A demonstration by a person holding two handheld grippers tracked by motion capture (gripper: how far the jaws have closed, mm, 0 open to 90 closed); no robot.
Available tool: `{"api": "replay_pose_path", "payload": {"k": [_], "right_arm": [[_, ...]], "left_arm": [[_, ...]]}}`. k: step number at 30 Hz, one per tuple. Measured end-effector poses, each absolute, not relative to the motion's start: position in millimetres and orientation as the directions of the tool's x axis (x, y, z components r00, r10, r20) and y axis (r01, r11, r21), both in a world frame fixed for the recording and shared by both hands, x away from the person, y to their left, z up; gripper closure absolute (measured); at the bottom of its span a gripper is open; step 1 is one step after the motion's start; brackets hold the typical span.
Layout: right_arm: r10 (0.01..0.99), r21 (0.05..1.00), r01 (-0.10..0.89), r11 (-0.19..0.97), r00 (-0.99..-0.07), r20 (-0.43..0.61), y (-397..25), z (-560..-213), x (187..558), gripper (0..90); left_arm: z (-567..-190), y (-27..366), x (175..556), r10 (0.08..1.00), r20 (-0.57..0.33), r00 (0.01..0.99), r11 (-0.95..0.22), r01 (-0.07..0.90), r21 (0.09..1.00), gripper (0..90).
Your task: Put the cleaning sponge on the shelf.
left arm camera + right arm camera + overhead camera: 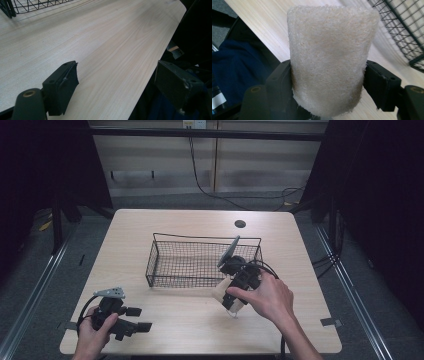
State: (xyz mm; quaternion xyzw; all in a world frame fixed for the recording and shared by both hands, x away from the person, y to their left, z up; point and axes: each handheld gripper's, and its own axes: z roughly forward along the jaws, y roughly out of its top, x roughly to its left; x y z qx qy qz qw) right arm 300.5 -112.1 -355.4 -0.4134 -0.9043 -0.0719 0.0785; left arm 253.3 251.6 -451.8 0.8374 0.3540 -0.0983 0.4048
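Note:
A beige, coarse-fibred sponge pad (328,57) stands upright between the two black jaws of my right gripper (329,87), which is shut on it. From above, the right gripper (229,298) is held in a hand just in front of the wire basket's right end, with the sponge pad (218,292) sticking out towards the left. My left gripper (141,318) rests low near the table's front left corner. Its jaws (120,85) stand wide apart with nothing between them, pointing across the tabletop to the right.
A black wire basket (155,262) sits in the middle of the light wooden table (190,330); its corner (10,7) shows in the left gripper view. A round cable hole (240,224) lies behind it. Cables trail from both grippers.

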Motion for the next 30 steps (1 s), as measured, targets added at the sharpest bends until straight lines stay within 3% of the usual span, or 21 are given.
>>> {"api": "replay_pose_path", "payload": {"k": [17, 18, 24, 30], "right_arm": [[0.735, 0.076, 0.763, 0.641, -0.64, 0.226, -116.9, -331.7, 318.0, 28.1], [0.726, 0.087, 0.767, 0.636, -0.632, 0.27, -118.4, -331.4, 322.0, 28.1], [0.736, 0.072, 0.779, 0.623, -0.614, 0.285, -122.3, -332.1, 330.3, 28.2], [0.787, 0.068, 0.837, 0.543, -0.535, 0.307, -132.3, -333.3, 345.1, 28.2]], "left_arm": [[-451.7, 251.9, 253.5, 0.509, -0.455, 0.731, -0.421, 0.672, 0.609, 18.3], [-451.9, 251.6, 253.2, 0.511, -0.456, 0.729, -0.415, 0.674, 0.611, 18.3], [-451.7, 252.0, 253.6, 0.509, -0.455, 0.731, -0.422, 0.672, 0.609, 18.4], [-451.7, 252.0, 253.7, 0.51, -0.454, 0.731, -0.422, 0.672, 0.609, 18.3]]}}
